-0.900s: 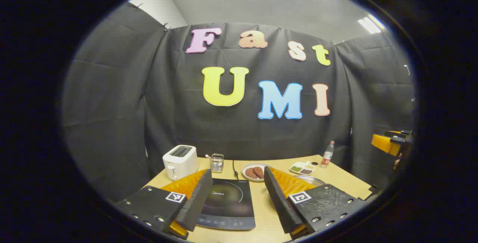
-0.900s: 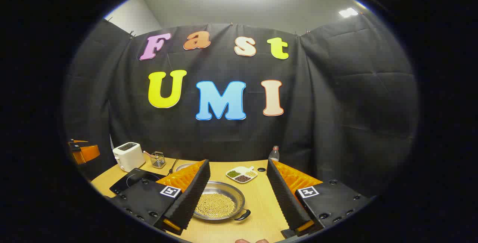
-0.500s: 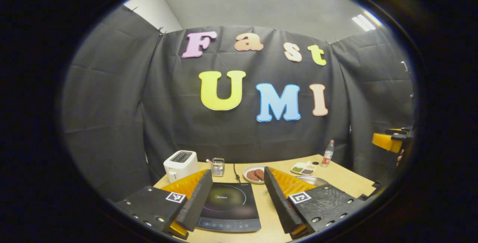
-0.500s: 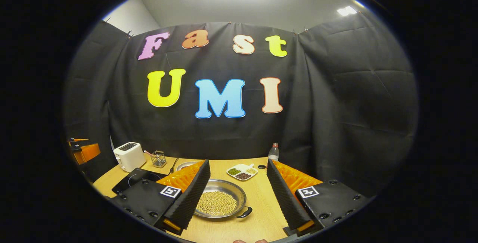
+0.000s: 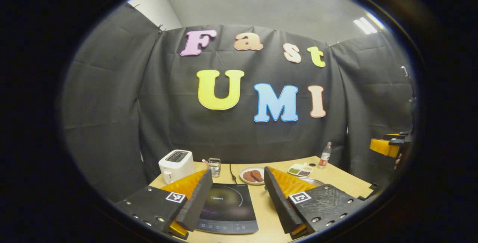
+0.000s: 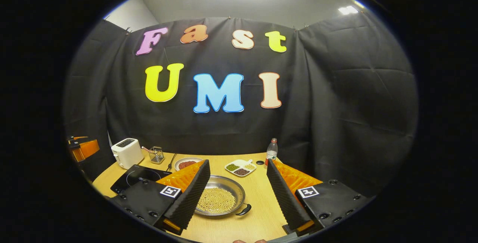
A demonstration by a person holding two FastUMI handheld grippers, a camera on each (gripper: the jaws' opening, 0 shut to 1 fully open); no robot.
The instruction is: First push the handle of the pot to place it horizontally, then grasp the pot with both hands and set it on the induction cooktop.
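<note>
A shallow steel pot [image 6: 220, 199] full of pale beans sits on the wooden table [image 6: 257, 213], between and beyond the fingers of my open right gripper [image 6: 237, 202]. One black pot handle [image 6: 243, 209] sticks out at its near right. The black induction cooktop [image 6: 139, 177] lies to the pot's left. In the left gripper view the cooktop [image 5: 227, 206] lies just past my open left gripper [image 5: 236, 206], which holds nothing. A sliver of the pot's rim [image 5: 313, 180] peeks from behind the right finger. Both grippers hover above the table's near edge.
Along the back of the table stand a white toaster [image 6: 127, 152], a wire holder [image 6: 156, 155], a plate of brown patties [image 5: 252, 175], a divided dish of beans [image 6: 240, 167] and a plastic bottle [image 6: 272, 151]. The other gripper's orange body [image 5: 384, 146] hangs at far right.
Both views have tipped slightly downward, so more of the table shows. The pot and cooktop lie where they were. Both grippers stay open.
</note>
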